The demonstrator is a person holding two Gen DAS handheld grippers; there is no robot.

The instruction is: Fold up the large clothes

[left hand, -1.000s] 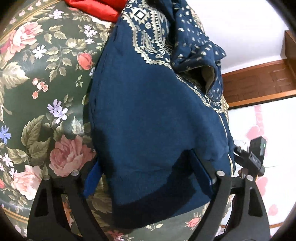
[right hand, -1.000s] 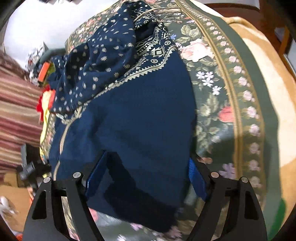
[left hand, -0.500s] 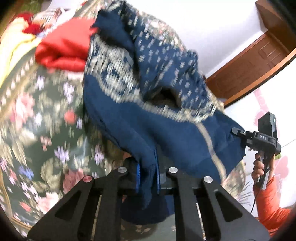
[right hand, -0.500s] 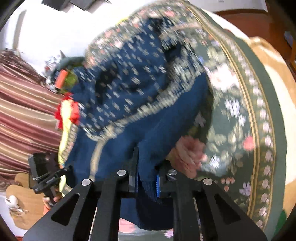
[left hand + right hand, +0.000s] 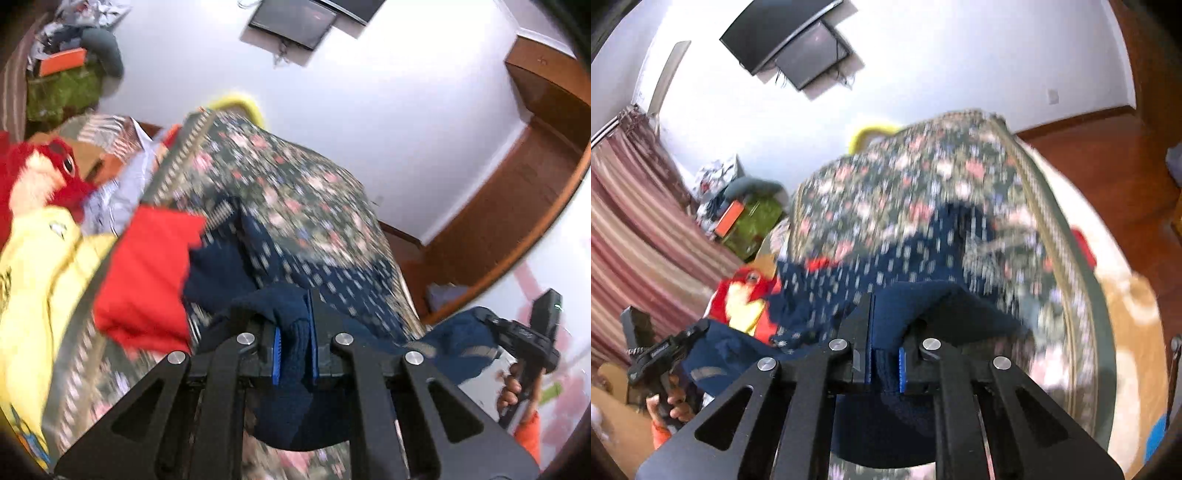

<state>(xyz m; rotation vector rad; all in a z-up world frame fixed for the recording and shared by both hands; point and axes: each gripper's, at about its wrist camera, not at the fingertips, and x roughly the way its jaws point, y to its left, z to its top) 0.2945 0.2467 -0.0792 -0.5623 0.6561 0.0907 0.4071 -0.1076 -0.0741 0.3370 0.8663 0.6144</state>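
Left claw (image 5: 294, 345) clamped on a fold of navy garment (image 5: 291, 310) at bottom centre. Right claw (image 5: 884, 360) likewise pinching navy hem (image 5: 908, 306). Rest of garment draped, blurred, across floral bedspread (image 5: 295, 177) mid-frame. Red cloth (image 5: 147, 273) at left.

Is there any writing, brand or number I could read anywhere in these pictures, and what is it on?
None can be read.
Pale lettering on the right gripper: too small and blurred.
Pale lettering on the left gripper: blurred.
Dark print on the yellow cloth: cut off, unreadable.
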